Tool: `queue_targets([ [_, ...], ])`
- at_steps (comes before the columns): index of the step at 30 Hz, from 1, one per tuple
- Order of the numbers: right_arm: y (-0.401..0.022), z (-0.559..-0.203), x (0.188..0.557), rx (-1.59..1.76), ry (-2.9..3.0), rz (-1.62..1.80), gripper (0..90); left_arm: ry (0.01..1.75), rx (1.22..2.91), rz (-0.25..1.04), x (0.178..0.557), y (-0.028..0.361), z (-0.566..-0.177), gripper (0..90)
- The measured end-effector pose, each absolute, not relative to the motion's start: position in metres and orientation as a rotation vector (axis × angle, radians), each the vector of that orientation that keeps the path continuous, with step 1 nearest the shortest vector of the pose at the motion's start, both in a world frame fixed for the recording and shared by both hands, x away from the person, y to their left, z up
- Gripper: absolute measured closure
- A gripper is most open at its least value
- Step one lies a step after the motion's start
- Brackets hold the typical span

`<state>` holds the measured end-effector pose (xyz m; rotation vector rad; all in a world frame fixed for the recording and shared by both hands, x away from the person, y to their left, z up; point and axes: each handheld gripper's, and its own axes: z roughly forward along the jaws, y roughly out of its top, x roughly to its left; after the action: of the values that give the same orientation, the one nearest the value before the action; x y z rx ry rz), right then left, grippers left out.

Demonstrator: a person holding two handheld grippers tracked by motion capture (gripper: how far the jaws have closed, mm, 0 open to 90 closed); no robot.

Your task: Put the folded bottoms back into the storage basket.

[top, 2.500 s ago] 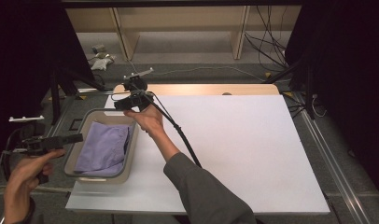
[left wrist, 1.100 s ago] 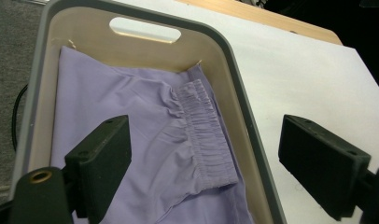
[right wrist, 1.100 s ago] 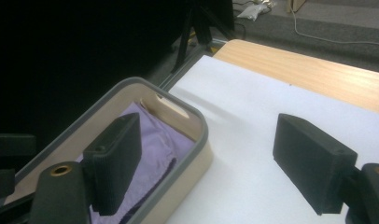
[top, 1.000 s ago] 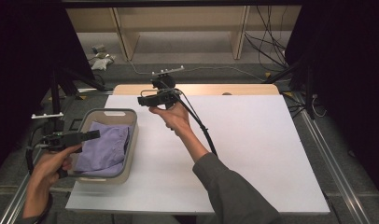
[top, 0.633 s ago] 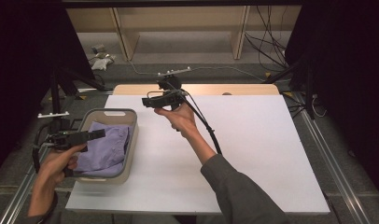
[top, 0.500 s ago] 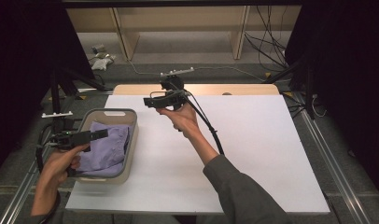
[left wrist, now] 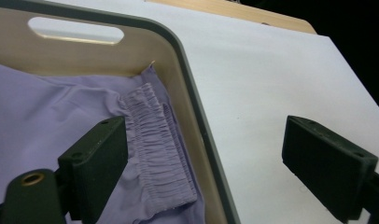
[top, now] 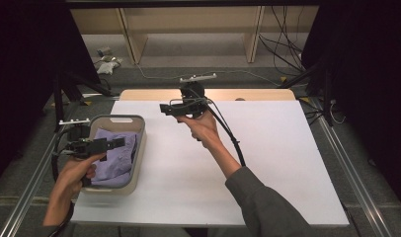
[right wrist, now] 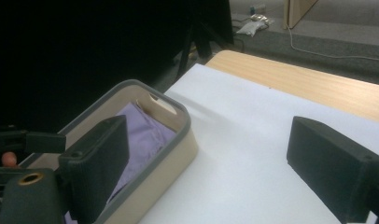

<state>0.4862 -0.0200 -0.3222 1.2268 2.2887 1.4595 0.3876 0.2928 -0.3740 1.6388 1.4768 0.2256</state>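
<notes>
Both grippers hang released, jaws wide: the left gripper over the purple cloth in the beige bin, the right gripper above the white table

A bin is placed at the left edge of the table; a folded cloth is contained in it. Shelving is set behind the table.

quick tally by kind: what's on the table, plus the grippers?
Bins: 1, beige bin
Cloths: 1, purple cloth inside the bin
Grippers: 2, left gripper and right gripper, both open and empty
Total: 4
</notes>
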Motion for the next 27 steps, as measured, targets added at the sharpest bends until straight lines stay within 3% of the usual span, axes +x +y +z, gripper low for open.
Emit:
queue_targets([
  [27,-0.074,-0.326,0.473,1.234,2.214,1.504,13.0,1.350,1.694,0.232,0.387,0.247,-0.376,12.8],
])
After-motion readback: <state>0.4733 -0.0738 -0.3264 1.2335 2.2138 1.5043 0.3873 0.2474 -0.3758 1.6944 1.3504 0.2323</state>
